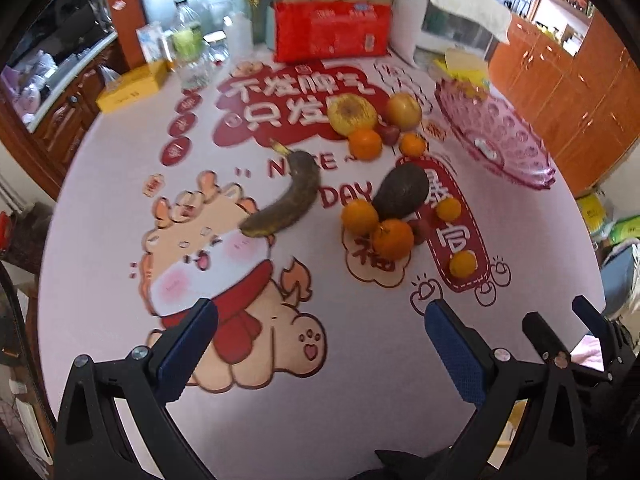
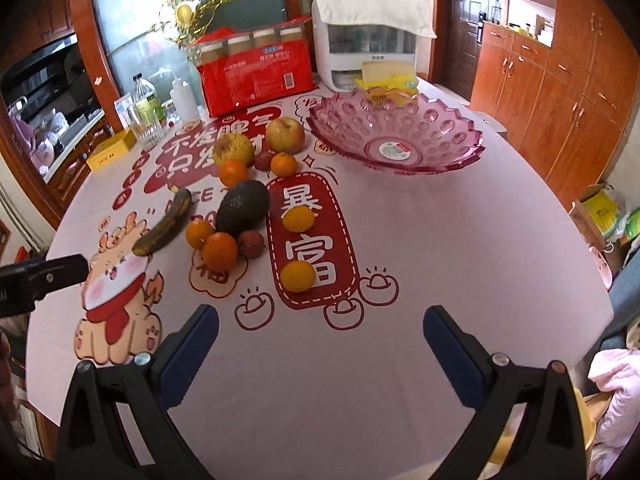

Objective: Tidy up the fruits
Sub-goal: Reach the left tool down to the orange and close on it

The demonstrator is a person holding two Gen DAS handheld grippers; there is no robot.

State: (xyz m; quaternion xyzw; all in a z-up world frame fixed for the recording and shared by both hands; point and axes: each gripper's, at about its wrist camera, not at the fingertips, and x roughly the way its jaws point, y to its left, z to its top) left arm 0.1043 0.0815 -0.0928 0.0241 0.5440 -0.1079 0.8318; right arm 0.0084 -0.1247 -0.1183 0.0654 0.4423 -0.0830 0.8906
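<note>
Both tools are held low over the near edge of the counter, well apart from the fruit. The left hand-held gripper is spread wide and nothing is held in it; the right hand-held gripper is likewise spread wide and empty.

The fruit is scattered on the printed cloth left of the pink bowl, which is empty. A nearer cluster is formed by the avocado, the blackened banana, two oranges touching each other and a small red fruit just beside them. Two loose mandarins lie on the red panel. Farther back the pear and the apple are found with two more oranges and another red fruit between them.

Several risks can be judged from this layout:

- The round fruit is likely to roll if it is nudged off-centre by a finger. The touching oranges could be knocked apart, and one could be sent toward the counter edge.
- The banana looks very ripe. It could be split or crushed if it is squeezed hard.
- The avocado tapers, so it may be squirted out of the jaws if it is gripped near its narrow end.
- The bowl looks like glass or hard plastic with a sloped wall and scalloped rim. Fruit released from height could bounce out, and the rim could be struck by a finger on approach.
- The two tools are close together, so a collision is possible if one fruit is reached for by both.
</note>
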